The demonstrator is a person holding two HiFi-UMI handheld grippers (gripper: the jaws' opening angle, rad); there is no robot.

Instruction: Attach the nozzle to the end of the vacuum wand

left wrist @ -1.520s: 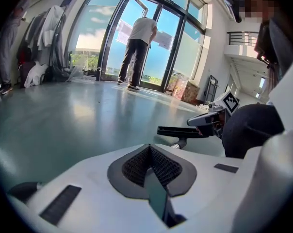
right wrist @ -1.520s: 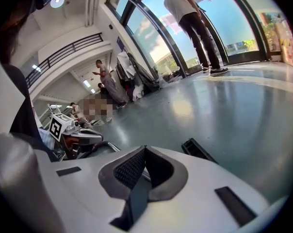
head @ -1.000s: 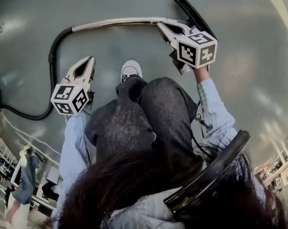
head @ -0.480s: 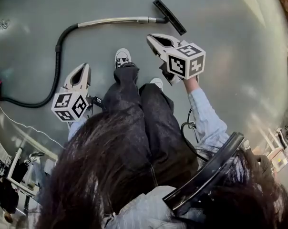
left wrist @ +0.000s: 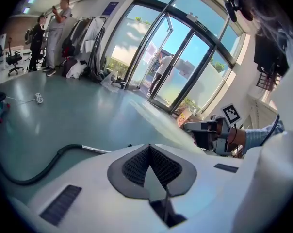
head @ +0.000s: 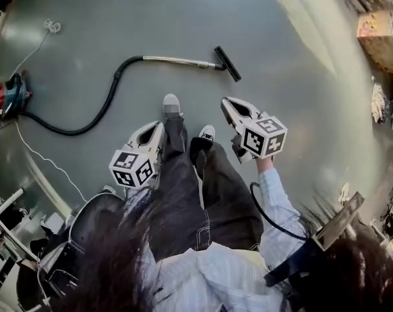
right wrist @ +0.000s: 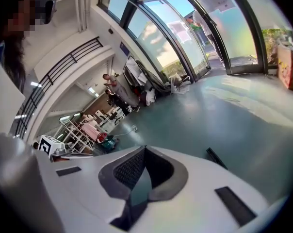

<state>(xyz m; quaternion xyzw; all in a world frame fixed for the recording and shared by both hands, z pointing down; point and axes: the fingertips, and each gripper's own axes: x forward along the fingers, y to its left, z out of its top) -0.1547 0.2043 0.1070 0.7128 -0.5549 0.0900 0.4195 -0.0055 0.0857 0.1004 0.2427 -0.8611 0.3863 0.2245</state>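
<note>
Nozzle (head: 228, 63) lay at wand (head: 180, 60) end on floor, apparently joined. Your left tool (head: 159, 129) and right tool (head: 226, 103) were closed, empty, well clear. Best move: check that fit was square, fully home.

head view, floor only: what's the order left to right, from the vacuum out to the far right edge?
red vacuum body → black hose → metal wand → black nozzle → cardboard box

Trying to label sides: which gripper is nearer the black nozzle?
The right gripper, just below the nozzle in the head view; the left gripper hangs farther off.
</note>
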